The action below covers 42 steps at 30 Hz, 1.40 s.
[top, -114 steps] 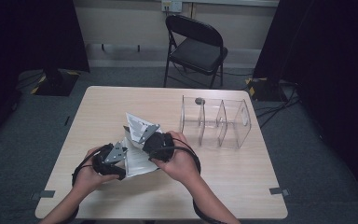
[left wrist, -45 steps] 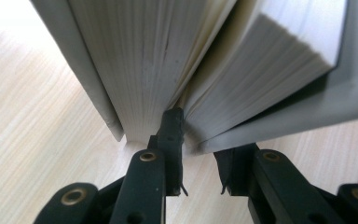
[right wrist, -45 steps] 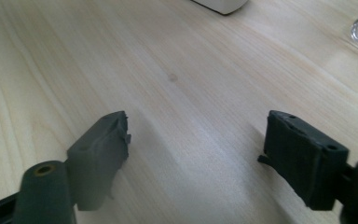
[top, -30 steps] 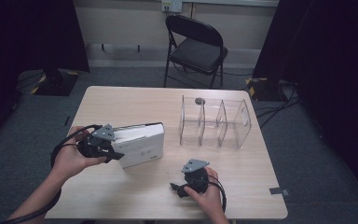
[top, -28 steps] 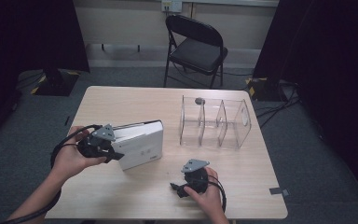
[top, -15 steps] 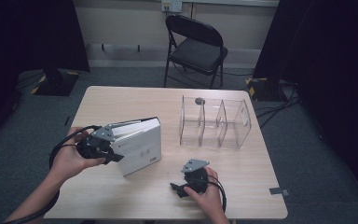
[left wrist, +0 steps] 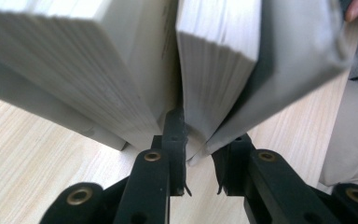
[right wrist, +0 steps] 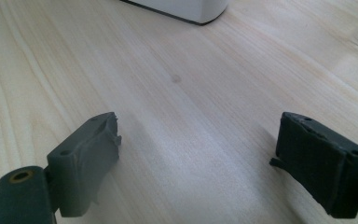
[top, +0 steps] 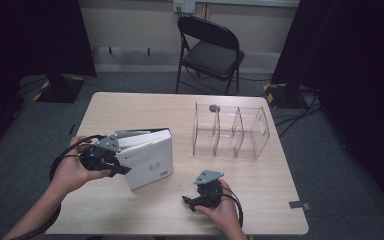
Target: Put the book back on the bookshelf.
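My left tool (top: 114, 159) clamps a wad of the thick white book's (top: 147, 159) matte pages, frame centre-left on the pale wood-grain desk (top: 260, 200). My right tool (top: 200, 196) rests open; a clear ribbed organizer (top: 230, 131) stands upper right.

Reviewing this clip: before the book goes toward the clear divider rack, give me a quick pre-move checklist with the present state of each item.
1. Left tongs gripping the book: ok, closed on a section of pages and the cover near the bottom edge.
2. Whole book secured: not ok, the page block has split, and the larger part lies outside the grip.
3. Book lifted off the table: cannot tell, it stands tilted with its lower edge at or near the wood.
4. Right tongs free to assist: ok, wide open with bare wood between them, low at the near edge.
5. Clear rack ready: ok, upright, with its compartments looking empty.
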Tool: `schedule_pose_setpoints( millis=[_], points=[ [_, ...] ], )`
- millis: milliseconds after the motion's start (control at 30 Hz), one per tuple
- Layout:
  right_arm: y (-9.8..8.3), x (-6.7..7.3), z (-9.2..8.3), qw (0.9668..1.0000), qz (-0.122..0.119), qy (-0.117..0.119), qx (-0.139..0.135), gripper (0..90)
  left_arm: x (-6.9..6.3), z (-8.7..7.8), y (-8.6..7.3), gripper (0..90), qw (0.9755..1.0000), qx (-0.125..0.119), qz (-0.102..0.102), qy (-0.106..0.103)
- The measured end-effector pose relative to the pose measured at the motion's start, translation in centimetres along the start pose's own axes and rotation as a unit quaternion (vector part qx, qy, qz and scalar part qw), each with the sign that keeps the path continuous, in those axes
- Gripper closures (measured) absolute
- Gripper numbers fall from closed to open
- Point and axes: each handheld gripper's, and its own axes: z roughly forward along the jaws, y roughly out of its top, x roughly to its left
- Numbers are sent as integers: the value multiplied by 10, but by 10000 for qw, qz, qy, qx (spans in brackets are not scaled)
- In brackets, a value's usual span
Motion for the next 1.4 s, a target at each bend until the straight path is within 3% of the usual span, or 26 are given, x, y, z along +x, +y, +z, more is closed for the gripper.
schedule_pose_setpoints(
  millis=[367,633,767,933,1033,1400],
  points=[
    [0,0,0,10000,-10,5,-2,122,1,2,-3,704,9999,-140,34,24],
    [3,0,0,10000,-25,-8,89,135,1,3,-4,663,9997,-222,-86,59],
    [4,-1,0,9999,-42,16,128,142,1,3,-6,619,9998,-181,-5,123],
    [5,-1,-1,9997,-73,23,214,148,1,4,-9,598,9995,-257,-159,135],
    [7,-1,-1,9995,-208,48,221,151,2,4,-11,593,9996,-232,-148,113],
    [14,0,-3,9988,-260,260,320,154,2,5,-22,537,9991,-324,-245,129]
  ],
)
